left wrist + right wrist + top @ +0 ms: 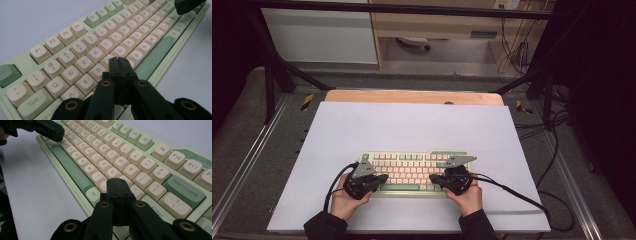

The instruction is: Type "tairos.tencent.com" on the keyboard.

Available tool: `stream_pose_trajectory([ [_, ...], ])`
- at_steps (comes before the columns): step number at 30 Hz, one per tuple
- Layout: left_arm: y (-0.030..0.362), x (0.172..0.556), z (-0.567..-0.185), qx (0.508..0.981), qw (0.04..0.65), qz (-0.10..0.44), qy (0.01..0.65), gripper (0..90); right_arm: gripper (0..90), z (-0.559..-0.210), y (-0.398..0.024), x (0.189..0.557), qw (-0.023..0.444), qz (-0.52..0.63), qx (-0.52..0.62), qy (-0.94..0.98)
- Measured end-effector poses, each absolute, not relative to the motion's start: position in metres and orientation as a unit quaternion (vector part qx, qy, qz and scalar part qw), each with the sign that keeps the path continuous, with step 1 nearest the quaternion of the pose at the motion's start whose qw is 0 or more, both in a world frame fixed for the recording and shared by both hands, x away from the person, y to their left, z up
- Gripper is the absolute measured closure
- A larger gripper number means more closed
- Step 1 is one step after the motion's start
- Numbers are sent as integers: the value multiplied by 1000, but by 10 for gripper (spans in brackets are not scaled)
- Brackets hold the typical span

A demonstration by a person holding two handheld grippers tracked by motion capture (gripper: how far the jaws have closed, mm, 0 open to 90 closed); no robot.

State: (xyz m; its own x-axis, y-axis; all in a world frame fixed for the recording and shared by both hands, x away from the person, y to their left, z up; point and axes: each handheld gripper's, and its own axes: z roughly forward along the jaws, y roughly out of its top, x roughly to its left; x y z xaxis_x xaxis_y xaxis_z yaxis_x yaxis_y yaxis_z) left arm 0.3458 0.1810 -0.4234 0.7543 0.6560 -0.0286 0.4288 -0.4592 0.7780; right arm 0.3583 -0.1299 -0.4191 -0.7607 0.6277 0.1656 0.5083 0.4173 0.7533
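A pale green keyboard (412, 170) with cream keys and a green space bar lies on the white sheet near the front of the table. My left gripper (382, 178) hovers over its left end, jaws pressed together, tips above the keys near D and F (119, 60). My right gripper (434, 179) hovers over the right end, jaws also together, tips (117, 181) above the keys beside L and Enter. Neither holds anything. In the left gripper view the keyboard (100, 47) runs away to the upper right. In the right gripper view the keyboard (130, 162) runs to the upper left.
The white sheet (412, 125) covers a wooden tabletop (412, 96) inside a black metal frame. Cables (522, 197) trail from the right gripper across the sheet to the floor at the right. A cabinet and a chair base stand beyond the table.
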Motion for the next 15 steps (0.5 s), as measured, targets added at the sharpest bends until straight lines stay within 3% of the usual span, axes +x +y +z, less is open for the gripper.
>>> stream_pose_trajectory([
  [15,192,349,-411,833,414,147,334,896,900,-419,-130,359,70,419,337,840],
])
